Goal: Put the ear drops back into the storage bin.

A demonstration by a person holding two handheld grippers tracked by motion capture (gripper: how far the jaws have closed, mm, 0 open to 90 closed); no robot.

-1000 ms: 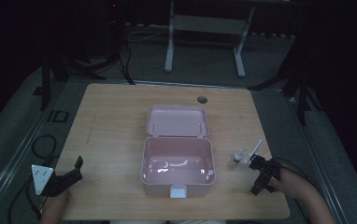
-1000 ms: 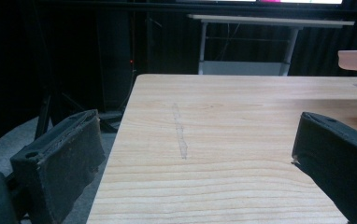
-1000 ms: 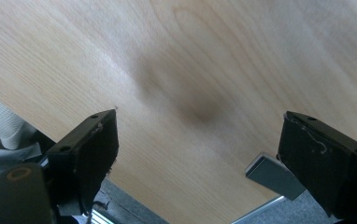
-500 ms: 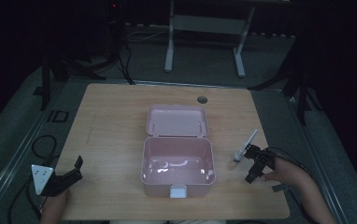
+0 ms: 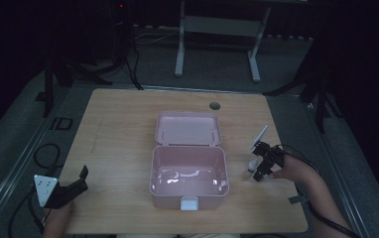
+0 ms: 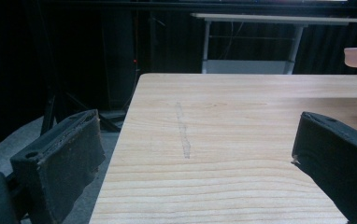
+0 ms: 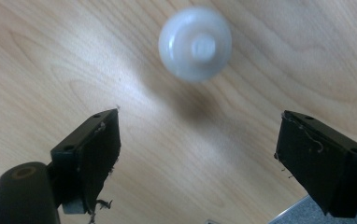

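A small white bottle (image 5: pixel 251 164) stands on the wooden table (image 5: pixel 123 129), right of the open pink box (image 5: pixel 188 171). My right gripper (image 5: pixel 257 165) hovers just beside it, pointing down at the table. In the right gripper view I look down on the bottle's round cap (image 7: pixel 195 44) beyond the right gripper (image 7: pixel 200 116). Its jaws stand wide, have just closed a little, and have nothing between them. My left gripper (image 5: pixel 82 179) rests at the table's front left corner. The left gripper (image 6: pixel 195 126) is open and empty.
The box's lid (image 5: pixel 189 129) lies back flat behind it, and a white latch (image 5: pixel 189 203) is on its front wall. A round cable hole (image 5: pixel 214 105) is at the table's far edge. Dark stands and cables surround the table.
My right gripper has moved left and a little away from the front edge, closing in on the small white bottle. The left gripper has stayed put.
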